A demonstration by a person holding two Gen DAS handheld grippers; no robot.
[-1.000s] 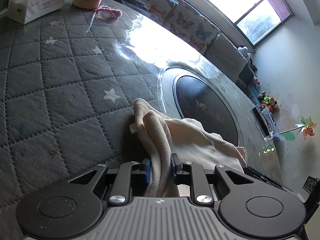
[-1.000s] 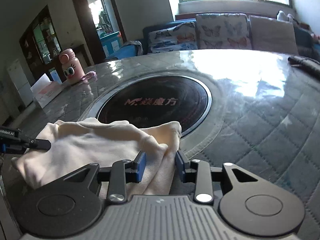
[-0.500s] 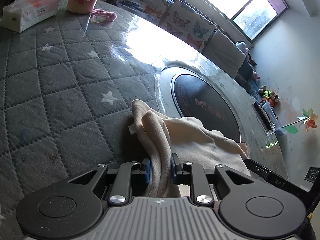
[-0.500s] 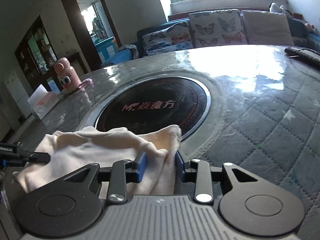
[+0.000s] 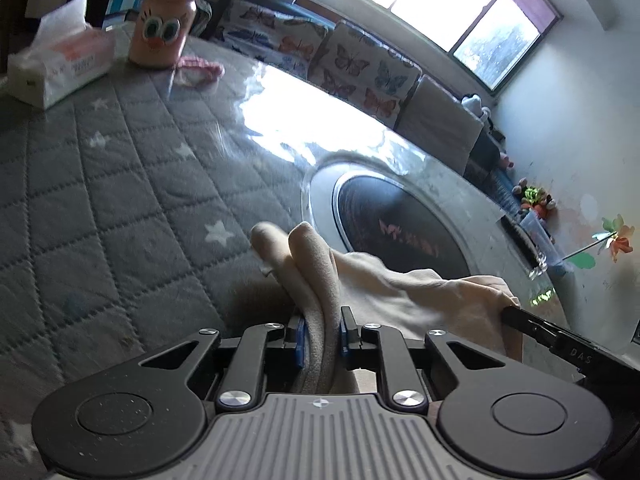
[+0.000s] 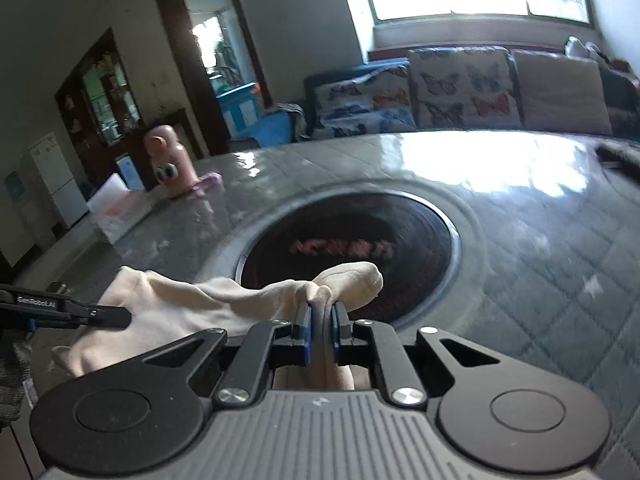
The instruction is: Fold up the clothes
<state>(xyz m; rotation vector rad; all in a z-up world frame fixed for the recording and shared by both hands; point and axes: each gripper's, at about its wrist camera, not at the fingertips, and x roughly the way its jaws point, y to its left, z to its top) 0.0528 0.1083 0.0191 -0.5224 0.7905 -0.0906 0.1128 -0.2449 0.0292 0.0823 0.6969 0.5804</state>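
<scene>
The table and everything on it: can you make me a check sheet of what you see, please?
Surface: round table under a grey quilted star cover with a shiny clear sheet; dark round cooker plate in its middle.
Job's things: one cream cloth, bunched, stretched between both grippers.
Clutter: pink cartoon bottle, tissue box, pink band, clear cup.
Grippers: left gripper shut on the cloth; right gripper has just been closing, cloth now pinched between its pads.
Cables: nothing seen.
Surroundings: butterfly cushions on a sofa, bright window, doorway.
</scene>
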